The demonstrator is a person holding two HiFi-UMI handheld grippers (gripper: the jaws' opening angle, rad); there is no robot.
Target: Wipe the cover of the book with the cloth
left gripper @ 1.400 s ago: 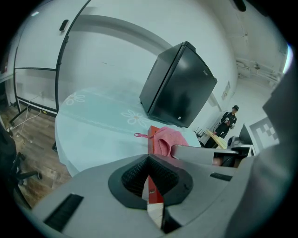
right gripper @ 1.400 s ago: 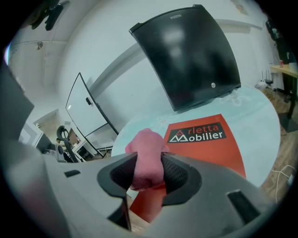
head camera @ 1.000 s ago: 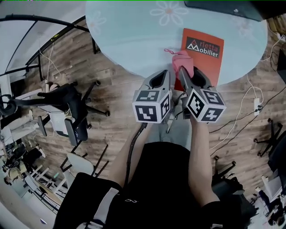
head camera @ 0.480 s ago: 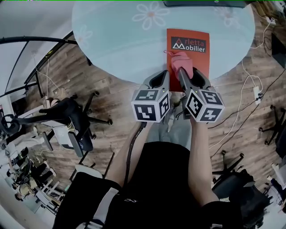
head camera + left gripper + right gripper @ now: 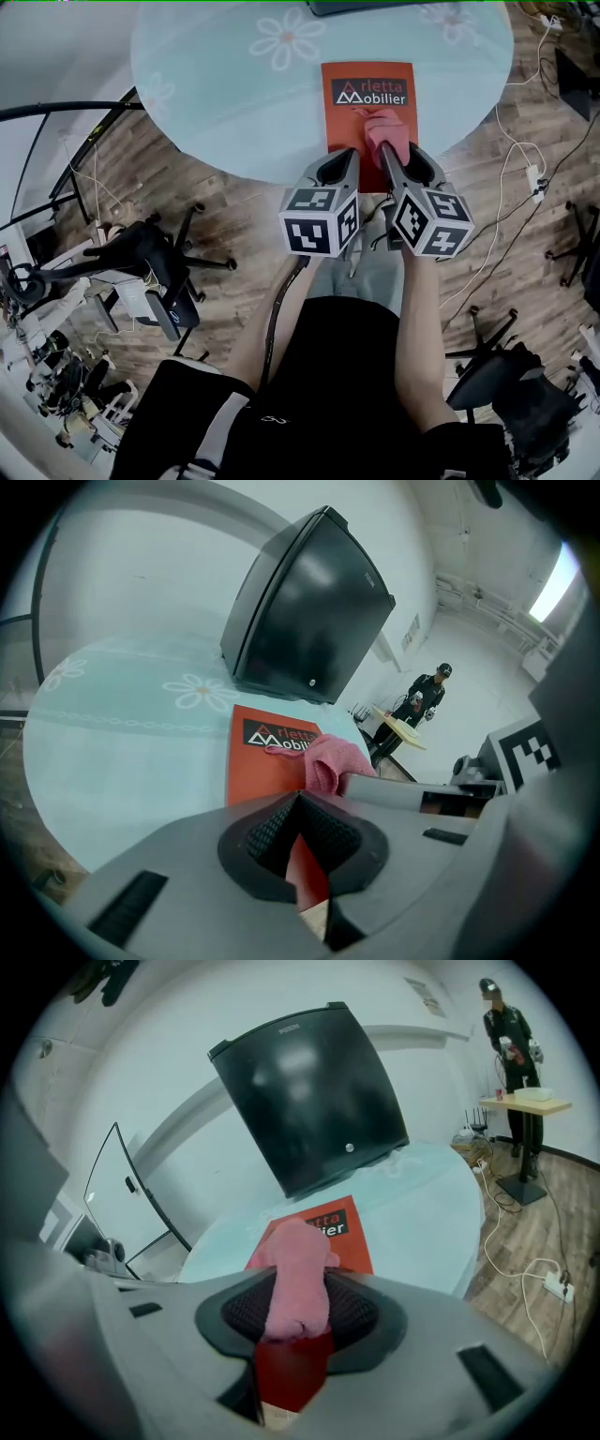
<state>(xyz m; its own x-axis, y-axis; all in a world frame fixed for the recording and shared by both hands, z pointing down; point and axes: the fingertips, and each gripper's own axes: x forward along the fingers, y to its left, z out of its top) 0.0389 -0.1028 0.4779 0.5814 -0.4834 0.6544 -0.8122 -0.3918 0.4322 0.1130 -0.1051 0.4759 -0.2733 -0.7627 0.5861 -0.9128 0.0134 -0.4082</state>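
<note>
Book (image 5: 345,127): orange cover, flat on the round glass table (image 5: 234,103), title end away from the claws, near edge at the table rim right under both tips. Pink cloth (image 5: 384,131) is bunched on the cover just ahead of the right gripper (image 5: 386,152), below the white title print. In the right gripper view the jaws are clamped on the cloth (image 5: 295,1251), with the wad sticking out past the pads over the book (image 5: 349,1251). Left gripper (image 5: 350,155) sits close beside the right one, tip over the book's near left corner. In the left gripper view its pads (image 5: 272,829) meet at the tip with nothing gripped, and red cover shows through the gap behind them. From there the cloth (image 5: 328,761) is ahead and to the right, on the book (image 5: 262,771). Black monitor (image 5: 305,607) stands on the table beyond the book's far end. A person (image 5: 506,1026) stands at a small stand, far off to the right. Office chair (image 5: 141,248) is on the wood floor, left of the left gripper.
</note>
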